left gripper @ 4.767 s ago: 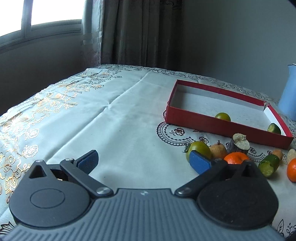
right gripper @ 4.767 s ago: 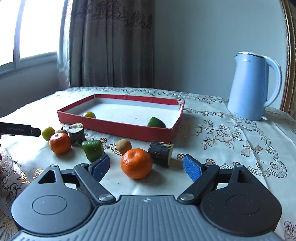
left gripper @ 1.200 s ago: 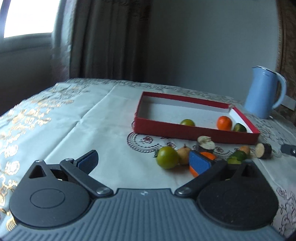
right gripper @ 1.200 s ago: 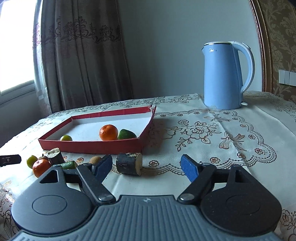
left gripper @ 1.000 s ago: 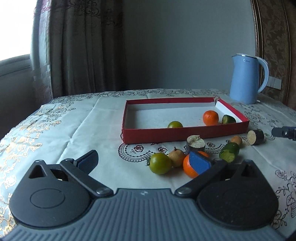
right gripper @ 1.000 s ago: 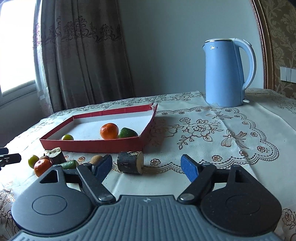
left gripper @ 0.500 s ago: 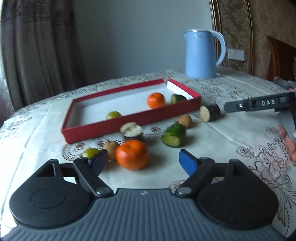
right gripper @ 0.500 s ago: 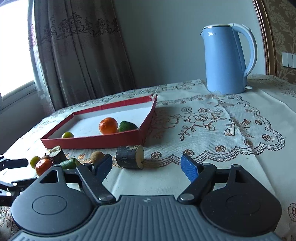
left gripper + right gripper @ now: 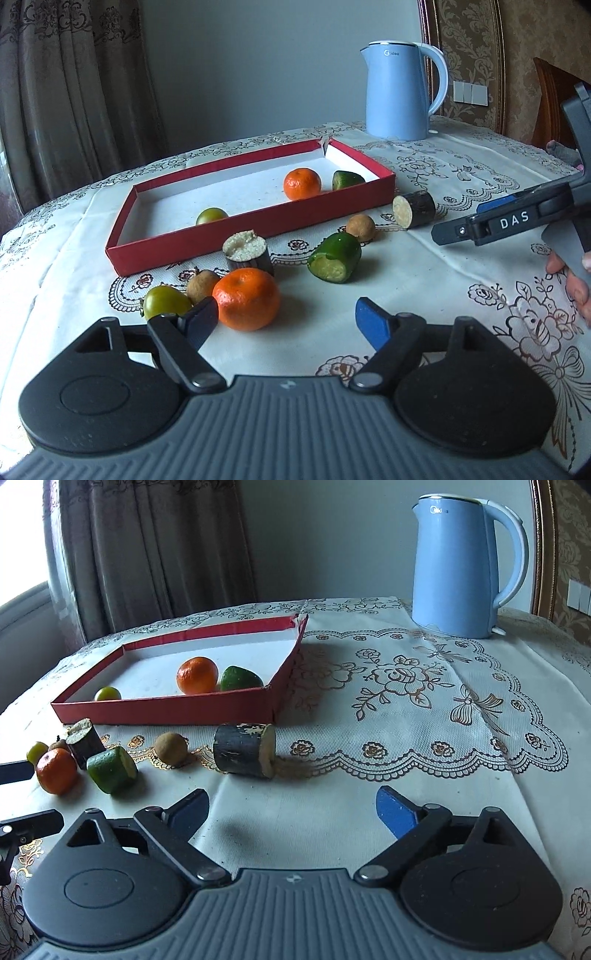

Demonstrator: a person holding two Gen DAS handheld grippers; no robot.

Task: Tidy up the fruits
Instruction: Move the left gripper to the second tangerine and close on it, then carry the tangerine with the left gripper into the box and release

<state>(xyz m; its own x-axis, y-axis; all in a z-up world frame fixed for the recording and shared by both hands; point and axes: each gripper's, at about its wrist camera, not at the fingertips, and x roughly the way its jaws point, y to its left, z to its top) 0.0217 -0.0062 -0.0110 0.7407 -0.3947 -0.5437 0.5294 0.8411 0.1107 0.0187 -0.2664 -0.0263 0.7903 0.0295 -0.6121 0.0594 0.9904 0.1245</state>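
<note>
Left hand-held gripper (image 9: 286,314): angled down over the surface (image 9: 424,280), jaws moderately apart with nothing between them; an orange mandarin (image 9: 246,299) sits just ahead of the left pad.
Right hand-held gripper (image 9: 291,808): tilted down toward a dark cut cylinder (image 9: 245,750), jaws opening wide, nothing between the pads; in the left wrist view its arm reaches in from the right, with fingers (image 9: 576,280) of a person's hand wrapped round the grip.
Writing: "DAS" in white letters on the right gripper's black arm; a brand mark ending in "idea" on the blue kettle (image 9: 400,90).
Fruits in the red tray (image 9: 122,243): a second mandarin (image 9: 302,183), a green wedge (image 9: 346,180) just beside it, a small green round fruit (image 9: 211,216) near the front wall.
Fruits on the cloth: a green tomato-like fruit (image 9: 164,303), a brown round fruit (image 9: 201,285), a dark stub (image 9: 248,253), a green cut piece (image 9: 335,256), another brown ball (image 9: 362,228).
Change since a second ago: the left gripper's jaws have narrowed and its view has swung rightward, bringing the near mandarin from its right pad to its left; the right gripper stands wider.
</note>
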